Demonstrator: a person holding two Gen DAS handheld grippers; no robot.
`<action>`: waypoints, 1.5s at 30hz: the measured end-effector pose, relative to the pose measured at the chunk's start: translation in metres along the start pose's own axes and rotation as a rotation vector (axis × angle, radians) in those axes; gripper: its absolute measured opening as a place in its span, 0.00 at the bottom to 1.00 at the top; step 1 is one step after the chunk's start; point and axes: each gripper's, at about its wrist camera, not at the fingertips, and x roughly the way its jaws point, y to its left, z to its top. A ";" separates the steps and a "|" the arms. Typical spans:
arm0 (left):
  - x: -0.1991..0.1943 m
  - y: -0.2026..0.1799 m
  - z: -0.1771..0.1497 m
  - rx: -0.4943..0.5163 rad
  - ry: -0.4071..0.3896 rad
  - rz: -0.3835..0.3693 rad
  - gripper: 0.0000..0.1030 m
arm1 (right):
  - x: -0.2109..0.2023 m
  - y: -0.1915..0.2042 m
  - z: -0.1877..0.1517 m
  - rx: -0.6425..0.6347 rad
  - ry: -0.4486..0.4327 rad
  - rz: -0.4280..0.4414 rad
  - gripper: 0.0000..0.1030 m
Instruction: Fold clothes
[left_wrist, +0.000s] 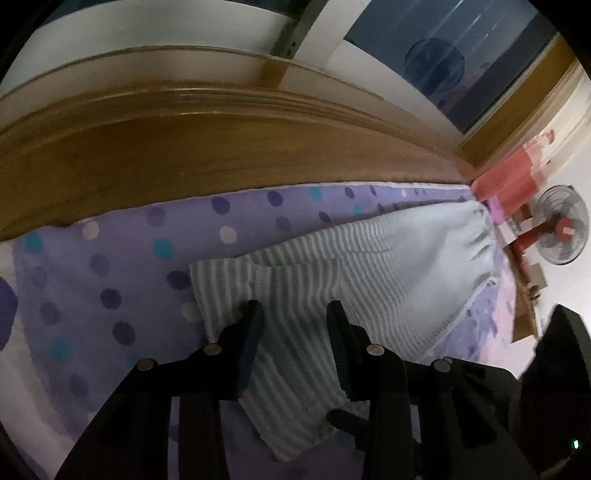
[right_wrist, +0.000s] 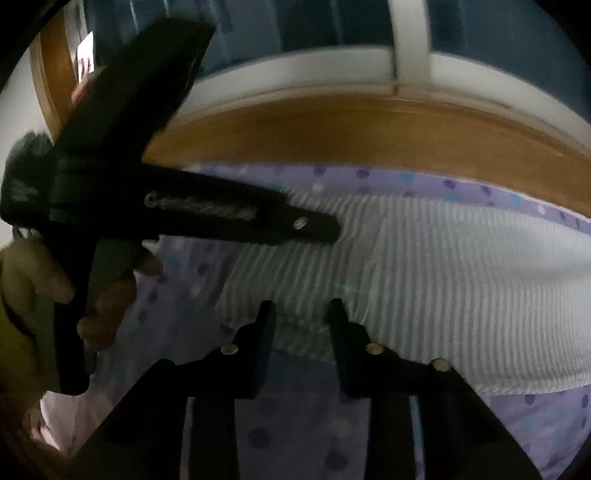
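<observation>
Two black two-finger grippers work over a pale striped ribbed garment (left_wrist: 332, 266) that lies spread on a lilac bed sheet with blue, purple and white dots (left_wrist: 110, 266). In the left wrist view the garment runs from the lower middle of the frame up toward the right, and a brown wooden headboard (left_wrist: 184, 147) arcs across above the sheet. The left gripper (left_wrist: 293, 314) has its fingers (left_wrist: 253, 325) a narrow way apart, standing over the striped cloth; whether the pads press on the fabric I cannot tell. In the right wrist view the same garment (right_wrist: 443, 277) fills the middle and right of the frame, and the right gripper (right_wrist: 301, 314) holds its fingers (right_wrist: 266, 321) narrowly parted at the garment's lower edge; contact with the cloth is unclear. At the left of that frame a person's hand (right_wrist: 44, 280) grips the handle of the other gripper, whose tip reaches over the garment's upper left part. A standing fan with a red hub (left_wrist: 561, 225) shows at the right edge of the left wrist view.
</observation>
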 end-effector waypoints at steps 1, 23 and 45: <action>-0.002 0.002 0.000 -0.006 -0.004 -0.007 0.35 | -0.001 -0.002 -0.001 0.000 0.005 0.003 0.26; 0.002 0.040 0.001 -0.156 -0.002 -0.078 0.24 | 0.033 0.085 -0.011 -0.303 -0.001 -0.258 0.30; -0.007 -0.069 0.037 -0.105 -0.071 -0.039 0.17 | -0.063 -0.042 0.007 0.185 -0.192 0.125 0.11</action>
